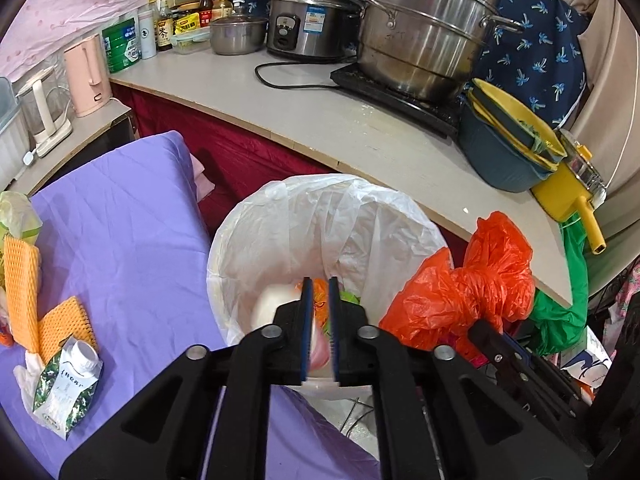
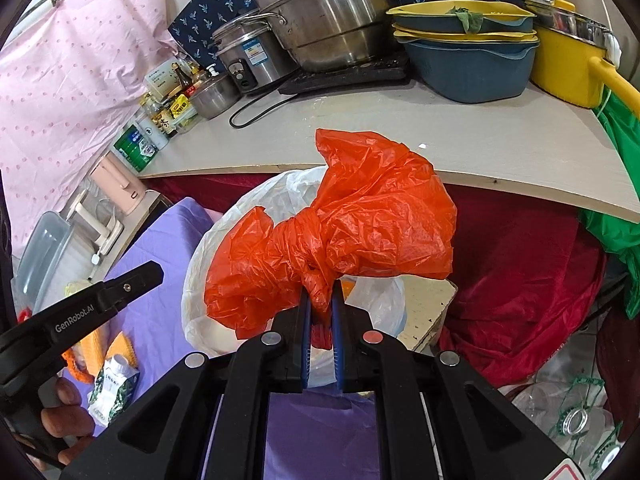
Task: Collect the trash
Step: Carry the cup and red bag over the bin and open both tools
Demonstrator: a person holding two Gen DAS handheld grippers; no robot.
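A bin lined with a white plastic bag (image 1: 320, 216) stands between the purple-covered table (image 1: 132, 220) and the counter. My left gripper (image 1: 320, 284) hangs over the bin's mouth, its jaws a narrow gap apart with nothing between them; trash lies in the bin below. My right gripper (image 2: 320, 292) is shut on a knotted orange plastic bag (image 2: 360, 208) and holds it over the bin's right rim; the bag shows in the left wrist view (image 1: 460, 280). A small milk carton (image 1: 66, 388) and orange foam netting (image 1: 24, 280) lie on the purple table.
The counter (image 1: 360, 128) behind the bin carries a steel steamer pot (image 1: 424, 28), a rice cooker (image 1: 308, 16), blue and yellow basins (image 1: 508, 140), bottles and a pink kettle (image 1: 86, 76). Green plastic (image 1: 568, 312) hangs at the right. Clear bottles (image 2: 576, 416) lie on the floor.
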